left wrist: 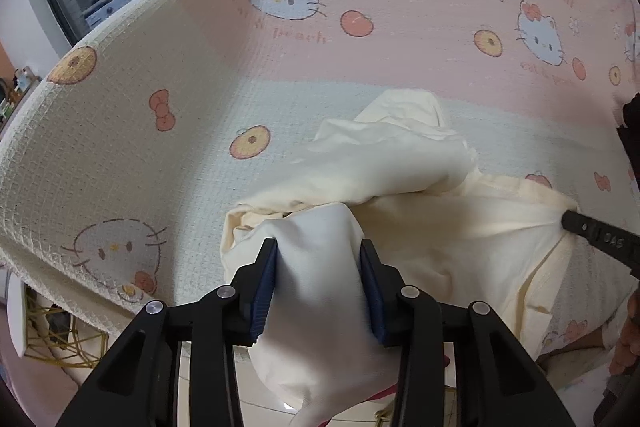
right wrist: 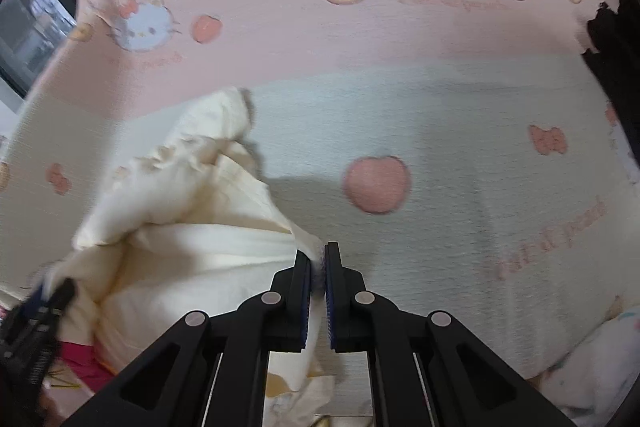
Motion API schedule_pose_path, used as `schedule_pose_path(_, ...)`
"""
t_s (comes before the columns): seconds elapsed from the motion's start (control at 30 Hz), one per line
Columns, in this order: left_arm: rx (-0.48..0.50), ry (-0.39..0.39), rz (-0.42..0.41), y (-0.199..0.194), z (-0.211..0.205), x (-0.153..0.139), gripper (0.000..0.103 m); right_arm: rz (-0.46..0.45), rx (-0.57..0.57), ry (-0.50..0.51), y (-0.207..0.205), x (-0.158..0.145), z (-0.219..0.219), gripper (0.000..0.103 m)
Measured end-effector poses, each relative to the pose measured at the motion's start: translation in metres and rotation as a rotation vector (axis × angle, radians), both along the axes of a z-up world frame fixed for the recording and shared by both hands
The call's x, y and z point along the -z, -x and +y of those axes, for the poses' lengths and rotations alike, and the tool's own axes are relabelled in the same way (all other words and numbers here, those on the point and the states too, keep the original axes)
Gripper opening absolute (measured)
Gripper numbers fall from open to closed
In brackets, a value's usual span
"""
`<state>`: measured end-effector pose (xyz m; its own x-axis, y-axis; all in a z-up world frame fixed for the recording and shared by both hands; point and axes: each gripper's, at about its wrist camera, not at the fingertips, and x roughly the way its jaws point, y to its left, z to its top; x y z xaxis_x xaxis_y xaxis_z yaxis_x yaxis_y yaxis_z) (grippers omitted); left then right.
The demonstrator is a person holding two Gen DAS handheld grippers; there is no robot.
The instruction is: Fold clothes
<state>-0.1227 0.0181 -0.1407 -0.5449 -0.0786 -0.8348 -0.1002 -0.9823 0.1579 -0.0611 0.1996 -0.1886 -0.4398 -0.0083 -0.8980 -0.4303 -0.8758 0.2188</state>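
Observation:
A cream garment lies crumpled on a couch cover printed with cartoon cats. My left gripper has a thick bunch of its fabric between the blue pads, which press in on it from both sides. The cloth hangs down past the jaws toward the floor. My right gripper is shut on a thin edge of the same garment, which stretches away to the left. In the left wrist view, the right gripper pinches the garment's hem at the far right. The left gripper shows blurred at the lower left.
The pink and pale green couch cover fills both views, its back rising behind. A dark cloth lies at the right edge. A gold wire basket stands on the floor at lower left. A hand shows at the right.

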Motion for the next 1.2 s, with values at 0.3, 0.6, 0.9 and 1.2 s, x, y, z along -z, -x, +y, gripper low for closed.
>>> schedule_pose_path(0.3, 0.006, -0.031, -0.034, 0.001, -0.002, 0.001, 0.04, 0.001, 0.222, 0.157, -0.052, 0.017, 0.068, 0.003)
schedule_pose_path(0.6, 0.083, -0.129, 0.109, -0.005, 0.008, -0.042, 0.076, 0.135, 0.097, 0.269, -0.053, -0.01, 0.056, 0.022)
schedule_pose_path(0.9, 0.12, -0.081, 0.029, 0.008, 0.018, -0.033, 0.076, 0.141, 0.028, 0.322, -0.045, -0.014, 0.029, 0.063)
schedule_pose_path(1.2, 0.156, 0.024, -0.081, 0.03, 0.027, 0.011, 0.076, 0.066, -0.02, 0.343, -0.027, 0.012, 0.006, 0.064)
